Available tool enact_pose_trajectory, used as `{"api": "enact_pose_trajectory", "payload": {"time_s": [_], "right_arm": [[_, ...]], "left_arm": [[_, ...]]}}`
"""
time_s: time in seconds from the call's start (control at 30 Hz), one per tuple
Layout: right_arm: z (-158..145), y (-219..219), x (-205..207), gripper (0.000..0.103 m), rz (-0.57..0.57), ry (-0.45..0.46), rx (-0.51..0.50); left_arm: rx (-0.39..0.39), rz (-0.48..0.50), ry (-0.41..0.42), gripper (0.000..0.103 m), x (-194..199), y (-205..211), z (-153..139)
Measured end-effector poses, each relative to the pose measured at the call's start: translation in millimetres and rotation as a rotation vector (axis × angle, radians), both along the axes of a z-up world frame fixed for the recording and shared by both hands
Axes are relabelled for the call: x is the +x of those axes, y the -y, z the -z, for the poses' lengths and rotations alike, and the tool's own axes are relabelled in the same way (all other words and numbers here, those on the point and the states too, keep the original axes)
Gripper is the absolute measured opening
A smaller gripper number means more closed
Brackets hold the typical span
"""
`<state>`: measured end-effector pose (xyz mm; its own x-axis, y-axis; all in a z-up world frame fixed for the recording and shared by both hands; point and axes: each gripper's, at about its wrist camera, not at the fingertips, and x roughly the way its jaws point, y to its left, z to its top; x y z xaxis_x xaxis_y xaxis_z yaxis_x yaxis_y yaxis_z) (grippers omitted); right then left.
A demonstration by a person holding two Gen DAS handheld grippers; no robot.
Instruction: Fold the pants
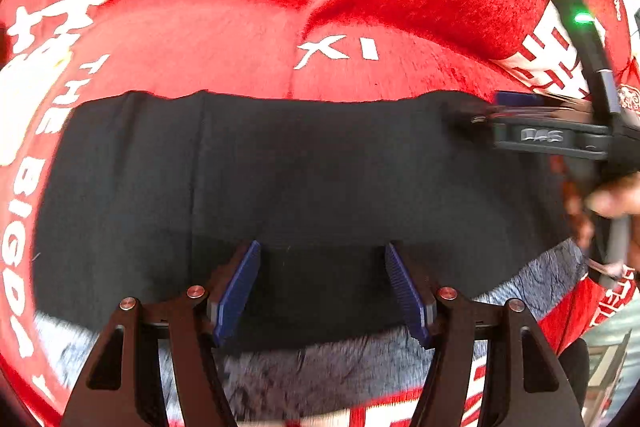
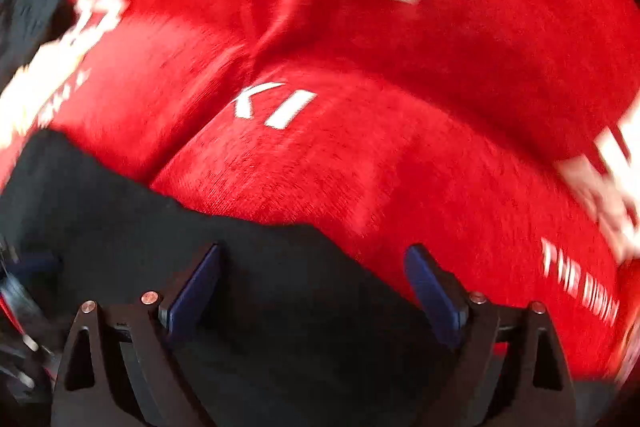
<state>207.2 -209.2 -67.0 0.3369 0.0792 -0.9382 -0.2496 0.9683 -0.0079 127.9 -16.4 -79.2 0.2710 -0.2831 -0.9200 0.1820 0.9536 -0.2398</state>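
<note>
The black pants [image 1: 300, 179] lie folded flat on a red blanket [image 1: 224, 39], filling the middle of the left wrist view. My left gripper [image 1: 322, 255] is open above their near part, holding nothing. My right gripper [image 2: 312, 255] is open over the pants' far edge [image 2: 240, 267], empty. The right gripper also shows in the left wrist view [image 1: 480, 113] at the pants' far right corner, blurred.
The red blanket [image 2: 400, 167] has white printed characters and a raised crease running away from me. A grey furry layer [image 1: 340, 371] shows under the pants' near edge. The person's hand [image 1: 612, 199] holds the right tool at the right.
</note>
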Motion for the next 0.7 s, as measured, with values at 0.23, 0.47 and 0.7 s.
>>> {"api": "enact_pose_trajectory", "payload": {"time_s": [0.23,0.47,0.7], "right_arm": [[-37.3,-0.1,-135.9,0.093,0.044,0.111,0.112],[-8.1,-24.1,-194.6,0.062,-0.182,0.183,-0.064],[-27.2,-26.8,-207.0,0.01,-0.234,0.181,-0.009]], "left_arm": [[-0.067,0.031,-0.009,0.066,-31.3,15.5,-12.7],[-0.024,0.019,-0.043,0.066,-31.6,21.3,-8.1],[-0.011,-0.011,-0.026,0.066,-43.6,22.6,-29.4]]}}
